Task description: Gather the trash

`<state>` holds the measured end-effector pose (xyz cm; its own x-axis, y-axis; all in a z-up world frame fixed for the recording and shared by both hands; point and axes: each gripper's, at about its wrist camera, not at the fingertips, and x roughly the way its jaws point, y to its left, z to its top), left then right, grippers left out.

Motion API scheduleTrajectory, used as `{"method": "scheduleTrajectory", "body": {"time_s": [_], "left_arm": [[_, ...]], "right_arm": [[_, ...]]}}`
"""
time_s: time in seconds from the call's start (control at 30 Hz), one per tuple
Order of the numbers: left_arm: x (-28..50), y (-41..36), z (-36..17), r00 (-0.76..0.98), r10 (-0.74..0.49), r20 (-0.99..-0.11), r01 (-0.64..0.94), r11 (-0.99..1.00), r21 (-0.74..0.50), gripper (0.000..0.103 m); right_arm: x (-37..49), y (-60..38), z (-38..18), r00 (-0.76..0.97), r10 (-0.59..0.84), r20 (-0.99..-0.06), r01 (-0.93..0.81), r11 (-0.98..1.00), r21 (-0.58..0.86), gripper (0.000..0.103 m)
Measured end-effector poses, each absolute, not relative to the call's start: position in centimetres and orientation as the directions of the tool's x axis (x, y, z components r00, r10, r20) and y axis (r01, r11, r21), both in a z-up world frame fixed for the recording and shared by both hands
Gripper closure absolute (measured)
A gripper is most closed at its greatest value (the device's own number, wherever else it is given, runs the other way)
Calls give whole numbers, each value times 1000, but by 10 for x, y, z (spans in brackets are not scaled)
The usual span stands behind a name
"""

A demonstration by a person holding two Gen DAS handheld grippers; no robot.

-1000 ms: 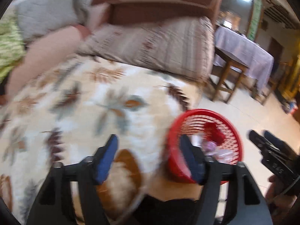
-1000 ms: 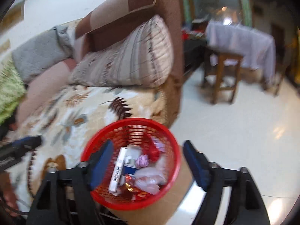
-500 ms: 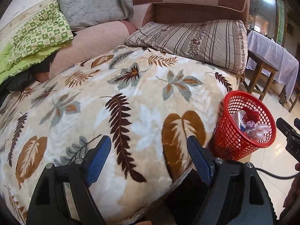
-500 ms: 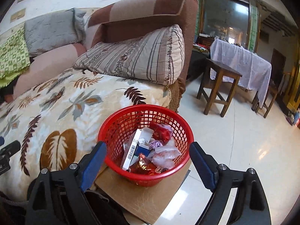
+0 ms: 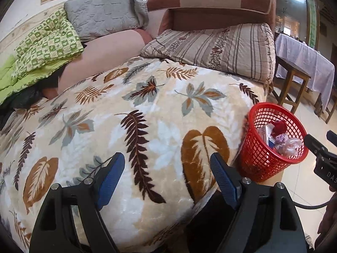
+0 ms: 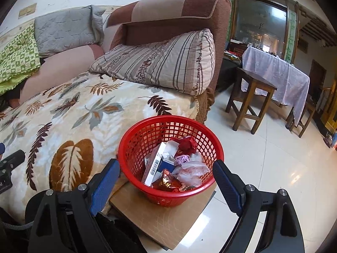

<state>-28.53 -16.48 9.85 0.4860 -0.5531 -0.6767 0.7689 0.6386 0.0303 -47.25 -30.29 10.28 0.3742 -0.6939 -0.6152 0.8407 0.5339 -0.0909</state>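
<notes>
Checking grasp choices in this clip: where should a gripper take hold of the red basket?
Grip the red basket by its bare upper rim, coming from above on the near side. It stands upright and open-topped; the rolled rim stands clear of the trash heaped low inside.

Left gripper (image 5: 166,176) held low with its blue-padded fingers (image 5: 109,177) spread wide and nothing between them, right gripper (image 6: 166,181) likewise agape and empty, level beside the left, part of a hand (image 5: 328,221) at its far side
</notes>
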Motion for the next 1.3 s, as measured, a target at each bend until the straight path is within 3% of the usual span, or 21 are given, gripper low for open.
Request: {"method": "scheduleTrajectory", "body": {"time_s": [1.3], "left_arm": [[-282, -163, 103, 486, -565, -667, 761, 649, 4, 21]], "right_arm": [[-470, -304, 93, 352, -686, -637, 841, 530, -106, 11]]}}
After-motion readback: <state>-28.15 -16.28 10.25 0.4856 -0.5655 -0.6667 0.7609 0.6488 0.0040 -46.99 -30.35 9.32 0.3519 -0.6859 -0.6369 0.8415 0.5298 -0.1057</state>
